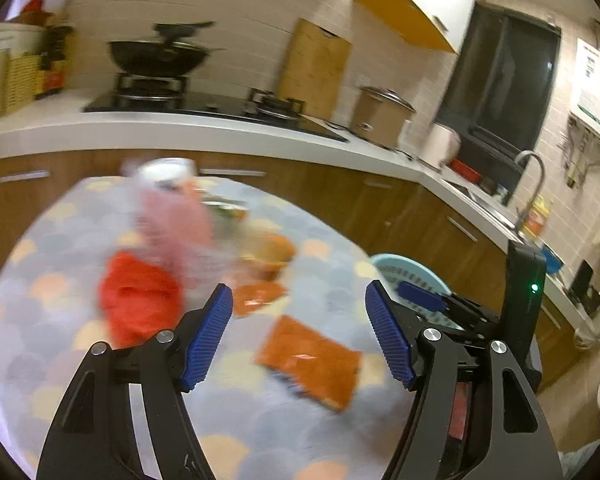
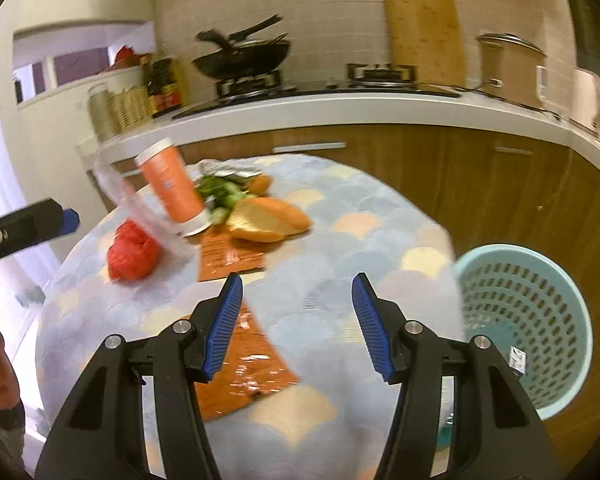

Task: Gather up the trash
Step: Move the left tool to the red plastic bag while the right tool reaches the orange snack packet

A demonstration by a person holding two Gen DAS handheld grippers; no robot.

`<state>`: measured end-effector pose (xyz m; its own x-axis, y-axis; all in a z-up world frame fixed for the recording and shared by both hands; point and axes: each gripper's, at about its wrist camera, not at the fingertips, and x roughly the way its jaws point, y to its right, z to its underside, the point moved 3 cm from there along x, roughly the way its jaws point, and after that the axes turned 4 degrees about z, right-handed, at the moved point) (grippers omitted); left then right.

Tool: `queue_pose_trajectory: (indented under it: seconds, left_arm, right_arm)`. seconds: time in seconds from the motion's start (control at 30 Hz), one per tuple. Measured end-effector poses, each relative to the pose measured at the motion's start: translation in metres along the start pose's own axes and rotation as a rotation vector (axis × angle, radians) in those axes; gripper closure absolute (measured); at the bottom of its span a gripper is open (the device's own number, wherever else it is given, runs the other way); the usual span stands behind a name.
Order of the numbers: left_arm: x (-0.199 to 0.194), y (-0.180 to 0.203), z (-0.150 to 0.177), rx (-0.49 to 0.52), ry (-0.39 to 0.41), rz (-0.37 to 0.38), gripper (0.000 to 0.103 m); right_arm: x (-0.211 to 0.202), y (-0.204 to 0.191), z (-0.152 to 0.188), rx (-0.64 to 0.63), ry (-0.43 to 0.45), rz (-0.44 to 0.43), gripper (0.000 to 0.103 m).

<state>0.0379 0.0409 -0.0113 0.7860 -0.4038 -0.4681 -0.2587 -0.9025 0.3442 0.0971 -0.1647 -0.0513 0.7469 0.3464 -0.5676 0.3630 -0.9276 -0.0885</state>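
Observation:
A round table with a scale-patterned cloth (image 2: pixel 360 216) holds trash: a crumpled red bag (image 2: pixel 132 250), an orange tube with white caps (image 2: pixel 172 188), bread pieces (image 2: pixel 268 216), green vegetable scraps (image 2: pixel 220 192), and orange wrappers (image 2: pixel 232 254) (image 2: pixel 244 364). In the left wrist view the near orange wrapper (image 1: pixel 312 360) lies between my fingers, with the red bag (image 1: pixel 140 300) to the left. My left gripper (image 1: pixel 298 336) is open above the table. My right gripper (image 2: pixel 296 328) is open and empty over the wrapper. A light blue perforated basket (image 2: pixel 528 320) stands to the right of the table.
A kitchen counter (image 2: pixel 340 108) runs behind the table, with a wok (image 2: pixel 244 60) on a stove, a cutting board (image 2: pixel 424 32) and a pot (image 2: pixel 508 68). Wooden cabinets (image 2: pixel 480 184) lie below. A sink with a tap (image 1: pixel 534 184) is at the right.

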Motion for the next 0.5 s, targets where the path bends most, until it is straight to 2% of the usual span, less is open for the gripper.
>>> queue_pose_trajectory:
  seconds: [0.17, 0.3, 0.37, 0.4, 0.47, 0.5]
  left_arm:
    - [-0.004, -0.047, 0.003, -0.058, -0.008, -0.139, 0.035]
    - [0.016, -0.088, 0.007, -0.126, -0.054, -0.258, 0.033]
    - [0.026, -0.103, 0.01, -0.155, -0.06, -0.308, 0.024]
    - [0.031, -0.108, 0.011, -0.159, -0.068, -0.319, 0.023]
    - [0.042, -0.116, 0.013, -0.168, -0.095, -0.332, 0.023]
    - [0.047, -0.12, 0.014, -0.179, -0.104, -0.333, 0.023]
  right_arm:
    - [0.015, -0.023, 0.011, -0.032, -0.025, -0.035, 0.05]
    - [0.024, -0.034, 0.023, -0.041, -0.058, -0.082, 0.049]
    - [0.028, -0.037, 0.028, -0.04, -0.075, -0.093, 0.045]
    - [0.029, -0.037, 0.03, -0.038, -0.082, -0.092, 0.04]
    - [0.028, -0.037, 0.029, -0.038, -0.081, -0.097, 0.037]
    - [0.029, -0.037, 0.029, -0.038, -0.083, -0.096, 0.032]
